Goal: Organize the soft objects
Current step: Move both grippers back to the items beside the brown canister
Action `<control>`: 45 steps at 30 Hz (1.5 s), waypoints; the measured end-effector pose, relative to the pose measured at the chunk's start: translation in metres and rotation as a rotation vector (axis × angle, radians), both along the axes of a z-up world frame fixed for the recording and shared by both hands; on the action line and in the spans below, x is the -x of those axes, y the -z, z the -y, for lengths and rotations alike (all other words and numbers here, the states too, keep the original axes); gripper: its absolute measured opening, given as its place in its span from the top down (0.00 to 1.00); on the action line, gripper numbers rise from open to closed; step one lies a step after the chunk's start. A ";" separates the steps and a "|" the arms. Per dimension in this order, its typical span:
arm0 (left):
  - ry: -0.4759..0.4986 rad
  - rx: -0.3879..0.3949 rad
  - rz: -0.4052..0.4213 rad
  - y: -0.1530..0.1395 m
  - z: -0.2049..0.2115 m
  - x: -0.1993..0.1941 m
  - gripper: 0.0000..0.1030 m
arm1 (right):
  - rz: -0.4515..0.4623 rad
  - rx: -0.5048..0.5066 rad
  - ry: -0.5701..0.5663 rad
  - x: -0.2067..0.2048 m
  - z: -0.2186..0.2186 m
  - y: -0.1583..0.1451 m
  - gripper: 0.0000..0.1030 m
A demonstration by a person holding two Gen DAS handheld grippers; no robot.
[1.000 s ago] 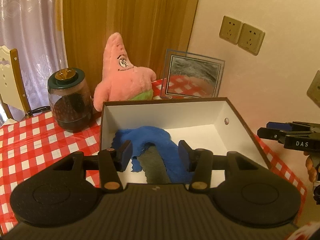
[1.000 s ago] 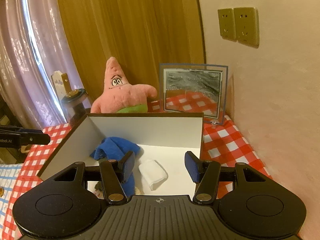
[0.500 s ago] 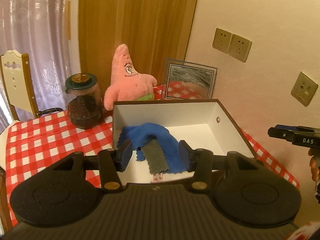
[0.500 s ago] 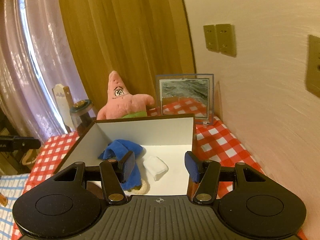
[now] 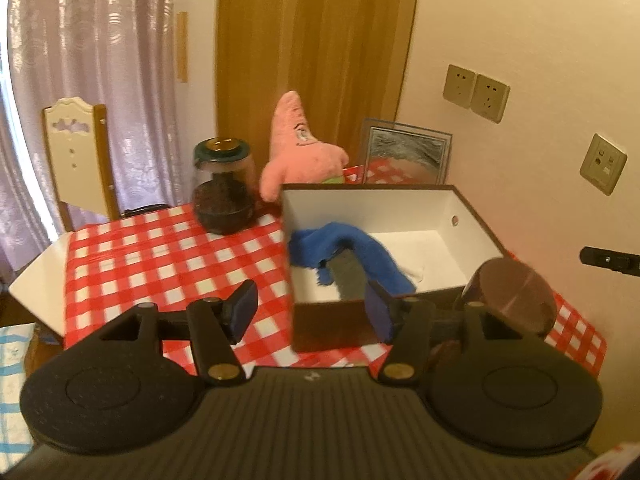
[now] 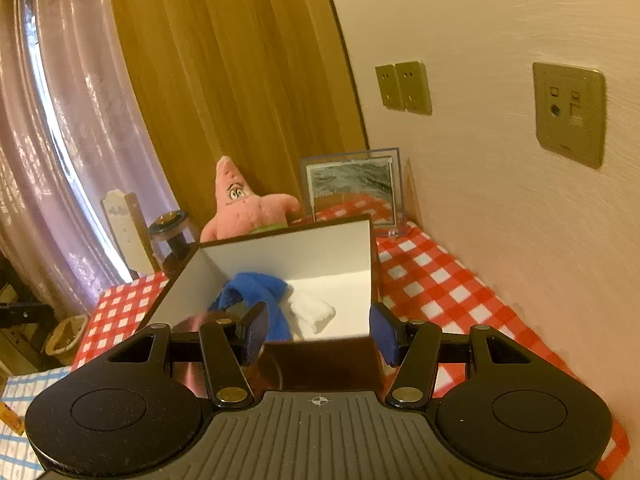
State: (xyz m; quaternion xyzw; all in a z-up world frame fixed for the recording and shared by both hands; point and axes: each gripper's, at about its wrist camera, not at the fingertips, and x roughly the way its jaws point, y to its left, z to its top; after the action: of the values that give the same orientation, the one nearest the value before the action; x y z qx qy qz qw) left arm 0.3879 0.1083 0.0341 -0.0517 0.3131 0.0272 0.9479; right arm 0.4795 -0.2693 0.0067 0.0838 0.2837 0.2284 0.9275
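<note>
Two tools hang over the near end of the worktop (image 5: pixel 152 248), which is covered with a red-and-white checked cloth, and both point toward the open box (image 5: pixel 476 216). That box, dark outside and white inside, stands on the cloth close to the wall. Inside it a blue cloth (image 5: pixel 352 248) drapes from the left inner wall across the floor of the box, with a grey cloth (image 5: pixel 350 276) partly under it and a folded white cloth (image 6: pixel 314 312) just to its right.

Left tool (image 5: pixel 312 314): its jaws are opening, nothing sits between them, and it hovers short of the box's near wall. Right tool (image 6: pixel 318 332): its jaws stand apart and hold nothing, also short of the near wall.

Behind the box a pink starfish plush (image 5: pixel 300 152) sits upright against the curtain, and a framed picture (image 5: pixel 406 152) leans at the wall to the box's rear right. Left of the box's far corner stands a glass jar (image 5: pixel 224 188) with a dark lid. A round brown disc (image 5: pixel 510 292) is near the box's front right corner, blurred.
</note>
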 end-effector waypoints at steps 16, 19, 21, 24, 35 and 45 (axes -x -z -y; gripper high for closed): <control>-0.070 -0.003 -0.085 0.029 -0.023 0.067 0.40 | -0.128 0.002 -0.074 0.074 -0.039 0.034 0.46; -0.080 0.011 -0.117 0.040 -0.027 0.073 0.40 | -0.163 0.001 -0.101 0.081 -0.053 0.043 0.46; -0.086 0.020 -0.136 0.047 -0.030 0.077 0.40 | -0.183 0.008 -0.121 0.085 -0.062 0.049 0.46; -0.092 0.030 -0.159 0.055 -0.032 0.081 0.40 | -0.206 0.024 -0.152 0.091 -0.077 0.057 0.46; -0.053 0.054 -0.241 0.085 -0.024 0.090 0.40 | -0.257 0.073 -0.223 0.101 -0.117 0.085 0.46; -0.037 0.090 -0.306 0.111 -0.018 0.086 0.39 | -0.301 0.092 -0.242 0.101 -0.128 0.097 0.46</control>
State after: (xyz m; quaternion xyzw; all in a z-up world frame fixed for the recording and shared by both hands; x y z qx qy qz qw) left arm 0.3017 0.1262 -0.0765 -0.0951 0.4537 0.0382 0.8852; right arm 0.3789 -0.1410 -0.0907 0.0398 0.4371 0.3101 0.8433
